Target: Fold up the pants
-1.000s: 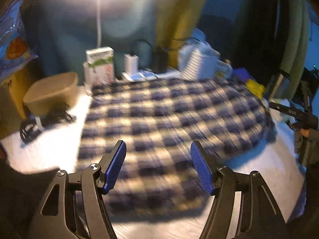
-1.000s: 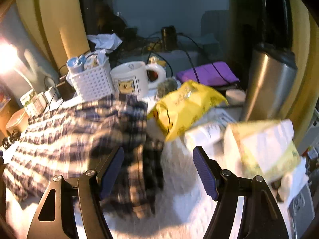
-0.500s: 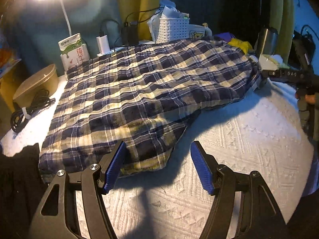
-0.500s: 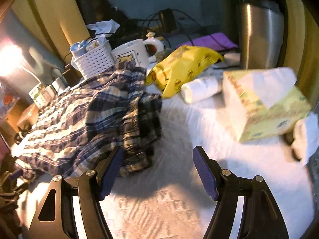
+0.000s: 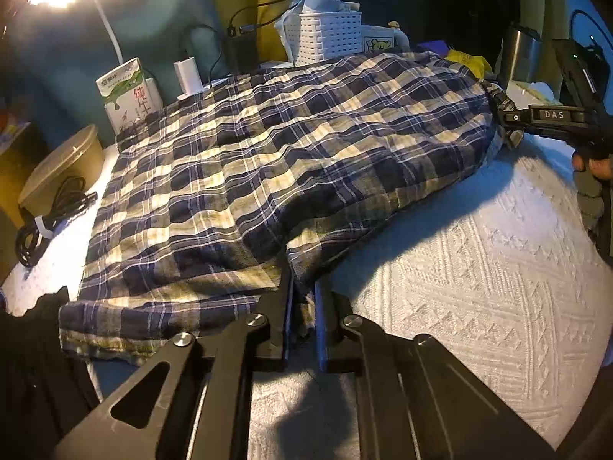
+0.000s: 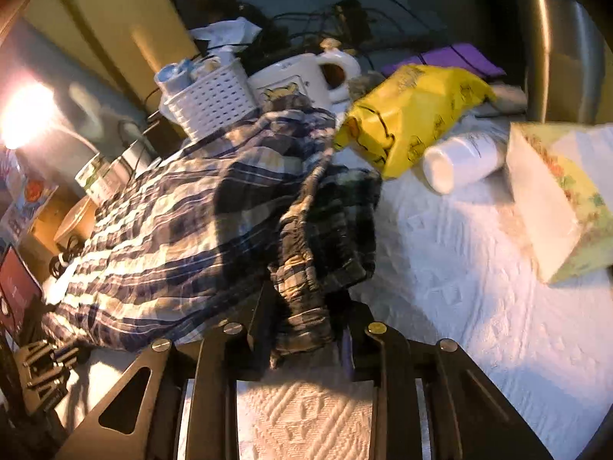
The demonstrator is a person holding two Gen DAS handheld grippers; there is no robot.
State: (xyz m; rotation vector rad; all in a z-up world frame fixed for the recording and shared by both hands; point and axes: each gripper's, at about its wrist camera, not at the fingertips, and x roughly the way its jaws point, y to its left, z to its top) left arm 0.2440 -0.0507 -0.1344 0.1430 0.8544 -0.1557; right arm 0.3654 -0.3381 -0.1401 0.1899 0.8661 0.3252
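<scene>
Dropped both claws lower vs half a sec back & snapped jaws in: left gripper (image 5: 303,303) pinched the plaid pants (image 5: 291,145) at the near hem, 6 o'clock; right gripper (image 6: 306,322) clamped the bunched waistband, 6 o'clock in its view. Spread flat on white tablecloth (image 5: 479,268), hems toward milk carton (image 5: 128,96) at 10. Grab step done, likely. Next: needed an even lift w/ both ends, then a carry-over into a fold.

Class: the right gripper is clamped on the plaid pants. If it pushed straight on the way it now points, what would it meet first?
The bunched pants piled ahead of the right gripper; beyond them probably the yellow bag, though depth is unclear.
</scene>
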